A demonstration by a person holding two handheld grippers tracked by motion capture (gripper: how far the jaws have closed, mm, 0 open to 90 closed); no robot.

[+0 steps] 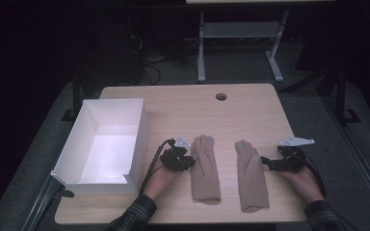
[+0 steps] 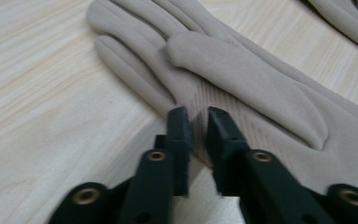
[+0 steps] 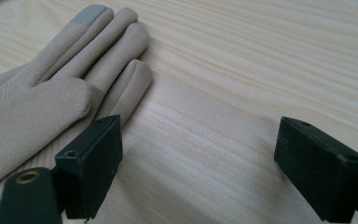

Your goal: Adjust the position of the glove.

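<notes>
Two beige knit gloves lay flat and side by side on a pale wooden desk (image 1: 250,103), fingers pointing away from the person, with an open white box (image 1: 139,126) standing at the desk's left edge. The left glove (image 1: 204,168) sat near the box; the right glove (image 1: 251,175) lay apart from it, a strip of bare wood between them.

The left claw (image 2: 199,122) was nearly clenched, its jaws pinching a small ridge of fabric at the left glove's outer edge, just below the little finger. The right claw (image 3: 198,149) stood released, jaws wide apart and low over the desk: one jaw was beside the right glove's little finger and seemed to overlap the glove's edge, the other was over bare wood.

The step in hand looked like taking hold of each glove at its edge. To do it well, the left claw probably needed a deeper bite, since so thin a pinch of soft knit could slip when lifted. The right claw likely had to slide sideways until the glove's edge lay between both jaws, then close with the lower jaw scraping the wood, so it caught both layers, not just the top one.
</notes>
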